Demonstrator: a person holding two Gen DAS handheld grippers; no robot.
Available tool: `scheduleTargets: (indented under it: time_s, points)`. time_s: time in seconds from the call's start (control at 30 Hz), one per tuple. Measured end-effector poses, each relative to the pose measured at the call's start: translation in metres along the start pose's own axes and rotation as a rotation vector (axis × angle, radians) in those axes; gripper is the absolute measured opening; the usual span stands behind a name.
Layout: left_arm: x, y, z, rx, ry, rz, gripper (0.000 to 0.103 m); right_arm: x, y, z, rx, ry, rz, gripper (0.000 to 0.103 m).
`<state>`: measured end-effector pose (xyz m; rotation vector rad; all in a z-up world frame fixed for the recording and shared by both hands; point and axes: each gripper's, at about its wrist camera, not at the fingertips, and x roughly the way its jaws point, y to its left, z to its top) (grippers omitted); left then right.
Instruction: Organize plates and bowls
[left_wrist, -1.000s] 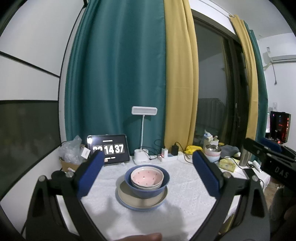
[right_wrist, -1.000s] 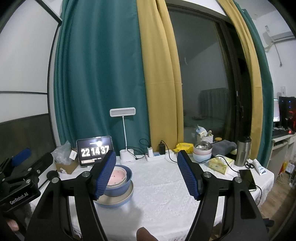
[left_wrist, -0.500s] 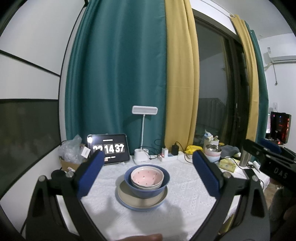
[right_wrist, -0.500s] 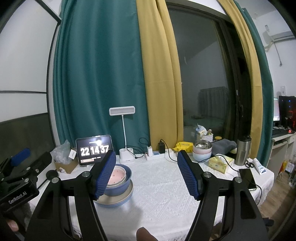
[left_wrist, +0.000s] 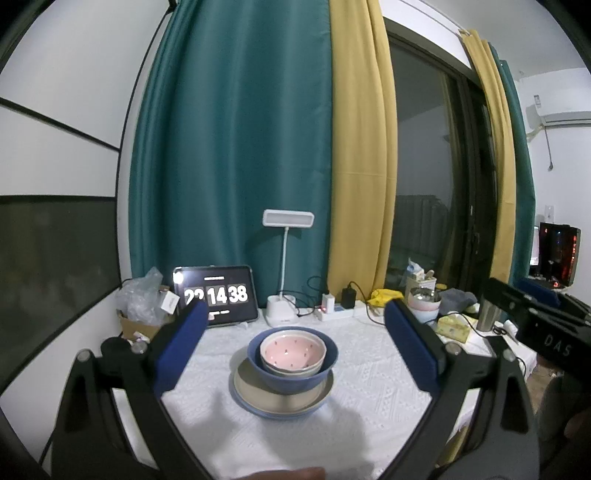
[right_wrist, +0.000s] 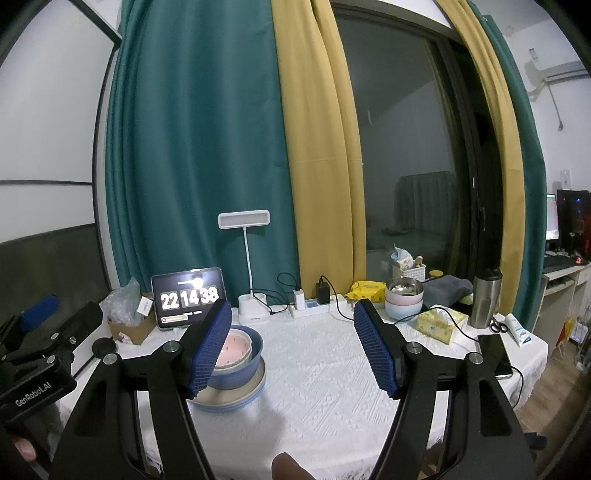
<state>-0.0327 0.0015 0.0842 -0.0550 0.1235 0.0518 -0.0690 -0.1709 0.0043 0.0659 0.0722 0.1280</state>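
A pink spotted bowl (left_wrist: 293, 349) sits nested in a blue bowl (left_wrist: 295, 380), which stands on a cream plate with a blue rim (left_wrist: 280, 402) on the white tablecloth. My left gripper (left_wrist: 295, 347) is open and empty, held back from the stack, which shows between its blue pads. My right gripper (right_wrist: 293, 347) is open and empty. In the right wrist view the stack (right_wrist: 240, 373) lies at the left, partly hidden behind the left pad (right_wrist: 210, 350).
At the table's back stand a tablet clock (left_wrist: 215, 295), a white desk lamp (left_wrist: 286, 269), a power strip with cables (right_wrist: 317, 308), stacked bowls (right_wrist: 403, 301), a tissue box (right_wrist: 441, 323), a steel tumbler (right_wrist: 485, 297) and a phone (right_wrist: 495, 350). A box with plastic bags (left_wrist: 142, 314) is at the left.
Both grippers stay nearly still and open. The clock has ticked from 37 to 38. The stack has not moved.
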Motion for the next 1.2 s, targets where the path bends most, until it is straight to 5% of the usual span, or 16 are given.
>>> scheduleTargets:
  time_s: [1.2]
  points:
    - [0.0020,-0.0091,-0.0070,0.009,0.034,-0.028,0.097,-0.0005,0.0010,0.0002,-0.001,0.005,0.000,0.072]
